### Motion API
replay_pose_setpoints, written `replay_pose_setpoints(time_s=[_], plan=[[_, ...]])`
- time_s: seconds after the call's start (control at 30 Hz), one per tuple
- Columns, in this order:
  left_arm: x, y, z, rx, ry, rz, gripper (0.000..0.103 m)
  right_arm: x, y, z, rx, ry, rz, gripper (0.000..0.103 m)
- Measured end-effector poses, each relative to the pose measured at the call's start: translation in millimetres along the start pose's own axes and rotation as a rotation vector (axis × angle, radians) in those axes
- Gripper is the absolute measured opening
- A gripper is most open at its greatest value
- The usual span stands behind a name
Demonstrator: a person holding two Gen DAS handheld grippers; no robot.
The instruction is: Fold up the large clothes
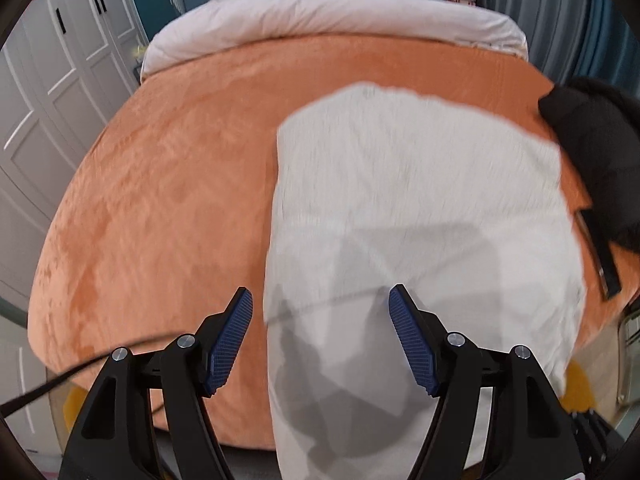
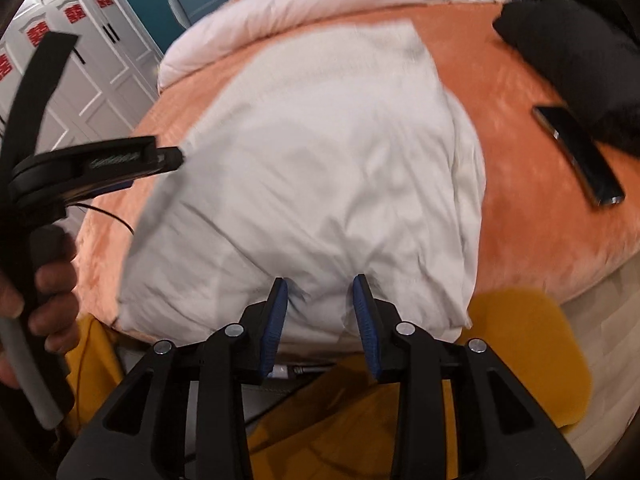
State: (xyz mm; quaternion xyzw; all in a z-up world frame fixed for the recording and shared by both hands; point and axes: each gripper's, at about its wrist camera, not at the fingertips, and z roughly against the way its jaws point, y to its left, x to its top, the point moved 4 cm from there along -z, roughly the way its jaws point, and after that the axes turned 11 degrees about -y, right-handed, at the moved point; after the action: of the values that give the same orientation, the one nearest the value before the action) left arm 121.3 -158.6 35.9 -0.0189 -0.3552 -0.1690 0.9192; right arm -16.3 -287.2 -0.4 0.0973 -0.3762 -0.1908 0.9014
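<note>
A large white garment (image 1: 420, 208) lies folded lengthwise on the orange bedspread (image 1: 168, 184), its near end hanging over the bed's front edge. My left gripper (image 1: 320, 300) is open and empty above the garment's near left edge. In the right wrist view the garment (image 2: 320, 160) fills the middle. My right gripper (image 2: 320, 284) is partly open around a bunched fold at the garment's near edge; the pads (image 2: 362, 312) do not visibly pinch it. The left gripper (image 2: 100, 164) shows from the side at the left, held by a hand.
A black garment (image 1: 592, 148) and a dark phone (image 2: 580, 156) lie on the bed's right side. A white duvet (image 1: 320, 12) is rolled at the head. White wardrobe doors (image 1: 48, 80) stand left. A yellow mat (image 2: 520, 340) lies on the floor by the bed.
</note>
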Motion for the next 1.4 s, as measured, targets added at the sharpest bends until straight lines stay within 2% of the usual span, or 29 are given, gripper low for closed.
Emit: replay_pose_setpoints(time_s=[0.13, 0.23, 0.3, 0.4, 0.43, 0.53, 0.57, 0.67, 0.8, 0.9, 1.03, 1.1, 1.13, 1.23, 1.4], plan=[[-13, 3, -3, 0.026, -0.019, 0.010, 0.075, -16, -4, -22, -0.005, 0.066, -0.004, 0.032], [-16, 6, 5, 0.031, -0.021, 0.020, 0.075, -11, -3, -18, -0.011, 0.063, -0.004, 0.032], [-16, 9, 21, 0.024, -0.021, 0.030, 0.074, -9, -3, -9, -0.005, 0.038, -0.010, 0.033], [-29, 17, 70, -0.096, -0.002, 0.092, 0.074, -2, -6, 10, 0.014, -0.016, -0.021, 0.033], [-36, 17, 82, -0.114, -0.001, 0.089, 0.075, 2, -8, 19, 0.013, -0.043, -0.020, 0.033], [-61, 18, 103, -0.140, 0.005, 0.078, 0.077, 16, -13, 37, -0.002, -0.108, -0.022, 0.037], [-64, 18, 102, -0.144, 0.007, 0.083, 0.077, 24, -16, 42, -0.015, -0.134, -0.029, 0.042], [-58, 25, 85, -0.151, 0.001, 0.151, 0.077, 45, -24, 46, -0.049, -0.187, -0.053, 0.055], [-19, 40, 58, -0.211, -0.028, 0.311, 0.081, 84, -42, 40, -0.125, -0.245, -0.076, 0.074], [11, 40, 21, -0.250, -0.009, 0.369, 0.081, 104, -59, 25, -0.145, -0.248, -0.123, 0.077], [20, 36, -23, -0.237, 0.071, 0.397, 0.081, 117, -87, -20, -0.156, -0.159, -0.220, 0.077], [16, 30, -41, -0.257, 0.112, 0.413, 0.082, 115, -96, -39, -0.126, -0.119, -0.266, 0.082], [12, 29, -45, -0.237, 0.115, 0.411, 0.089, 113, -101, -49, -0.099, -0.098, -0.304, 0.084], [9, 24, -55, -0.217, 0.084, 0.399, 0.098, 101, -114, -71, -0.021, -0.056, -0.426, 0.091], [6, 22, -67, -0.222, 0.068, 0.410, 0.098, 79, -126, -97, 0.119, -0.021, -0.587, 0.098]])
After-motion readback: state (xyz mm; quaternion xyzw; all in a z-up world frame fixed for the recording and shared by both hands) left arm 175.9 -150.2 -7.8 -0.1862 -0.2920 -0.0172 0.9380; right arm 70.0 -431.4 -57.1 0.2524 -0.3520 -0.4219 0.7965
